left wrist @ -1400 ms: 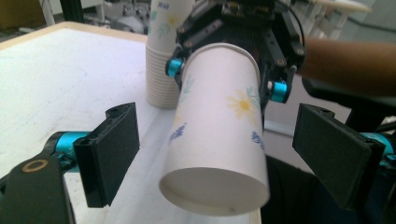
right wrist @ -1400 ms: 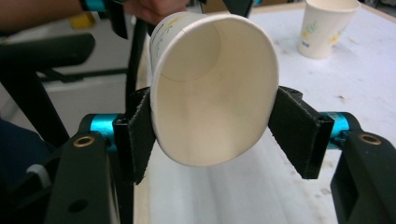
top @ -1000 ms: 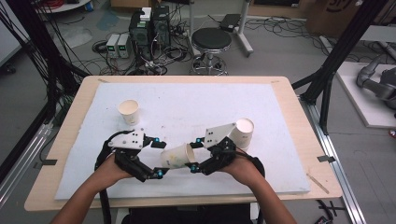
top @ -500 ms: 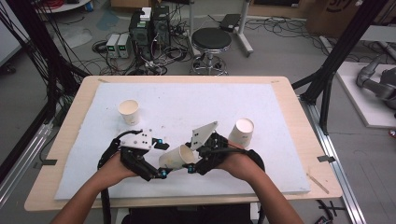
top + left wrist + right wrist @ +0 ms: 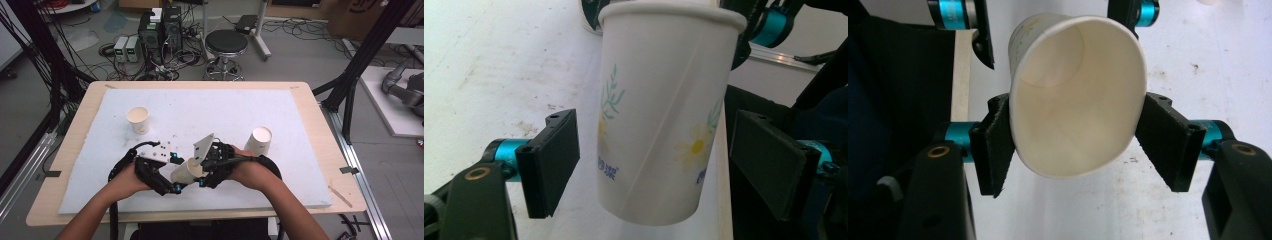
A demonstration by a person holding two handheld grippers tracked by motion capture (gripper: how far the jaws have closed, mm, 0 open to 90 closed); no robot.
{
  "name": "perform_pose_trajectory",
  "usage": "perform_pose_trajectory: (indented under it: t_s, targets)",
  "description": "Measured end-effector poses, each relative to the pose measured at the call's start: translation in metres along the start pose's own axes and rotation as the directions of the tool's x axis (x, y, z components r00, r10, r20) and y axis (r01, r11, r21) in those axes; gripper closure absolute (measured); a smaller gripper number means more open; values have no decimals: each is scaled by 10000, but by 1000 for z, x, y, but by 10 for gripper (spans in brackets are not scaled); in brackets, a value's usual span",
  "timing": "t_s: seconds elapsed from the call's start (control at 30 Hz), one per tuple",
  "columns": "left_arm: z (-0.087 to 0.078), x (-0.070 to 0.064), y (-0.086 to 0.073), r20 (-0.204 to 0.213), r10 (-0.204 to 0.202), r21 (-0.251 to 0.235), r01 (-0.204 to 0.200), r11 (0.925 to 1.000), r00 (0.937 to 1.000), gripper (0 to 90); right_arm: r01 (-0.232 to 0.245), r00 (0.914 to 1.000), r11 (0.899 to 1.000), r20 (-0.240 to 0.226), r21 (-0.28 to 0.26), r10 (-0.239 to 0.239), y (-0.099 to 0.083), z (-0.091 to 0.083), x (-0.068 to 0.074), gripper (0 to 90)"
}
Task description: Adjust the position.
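A white paper cup [image 5: 186, 171] with a flower print lies tilted between my two grippers near the front of the white board. My right gripper [image 5: 204, 171] is shut on the cup's rim [image 5: 1078, 125], which is squeezed oval between its pads [image 5: 993, 145]. The cup's open mouth faces that gripper's camera. My left gripper [image 5: 170, 181] is open around the lower body of the same cup [image 5: 659, 115]. There is a gap between the cup and each of its pads [image 5: 551, 160].
Two more paper cups stand on the white board [image 5: 210, 105]: one at the left [image 5: 138, 120] and one at the right [image 5: 259, 141], just behind my right hand. The wooden table edge [image 5: 325, 135] frames the board. A stool [image 5: 226, 42] and cables lie beyond.
My right gripper has slid left with the cup, away from the right cup and closer to the left gripper. The left gripper has barely moved.
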State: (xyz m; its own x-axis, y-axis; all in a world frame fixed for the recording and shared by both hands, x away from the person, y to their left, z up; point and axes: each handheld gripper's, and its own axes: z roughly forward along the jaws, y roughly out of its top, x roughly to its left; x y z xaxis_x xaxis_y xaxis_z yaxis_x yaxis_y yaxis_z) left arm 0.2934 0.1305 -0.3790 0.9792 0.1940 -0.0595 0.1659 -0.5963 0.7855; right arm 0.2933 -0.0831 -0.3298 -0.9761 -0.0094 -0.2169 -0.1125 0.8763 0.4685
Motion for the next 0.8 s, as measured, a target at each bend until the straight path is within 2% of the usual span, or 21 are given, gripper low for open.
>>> perform_pose_trajectory:
  t_s: [0.17, 0.33, 0.5, 0.63, 0.7, 0.73, 0.8]
  targets:
    - [2, 1, 0, 35, -45, 88, 45, 10000, 10000, 207, 217, 9997, 9994, -88, 282, -214, 6, 1, 0, 346]
    - [3, 1, 0, 191, -79, 128, 76, 9999, 9998, 263, 161, 9997, 9991, -180, 394, -154, 8, 4, 1, 343]
    - [5, 0, 0, 436, 74, 149, -81, 9999, 9990, 353, 220, 9994, 9993, -260, 315, -212, 8, 5, 1, 342]
    - [6, 0, 0, 496, 91, 155, -99, 9998, 9987, 361, 271, 9988, 9994, -406, 237, -261, 6, 6, 1, 328]
    - [6, 0, 0, 551, 22, 58, -25, 10000, 9985, 353, 142, 9988, 9999, -465, 53, -140, 5, 6, 1, 291]
    - [5, 1, -1, 530, -23, -34, 25, 10000, 9986, 352, -80, 9987, 9998, -497, -183, 71, 3, 5, 0, 251]
    - [4, 1, -3, 466, -163, -224, 173, 9996, 9988, 345, -684, 9963, 9930, -589, -965, 629, -2, 1, -3, 219]
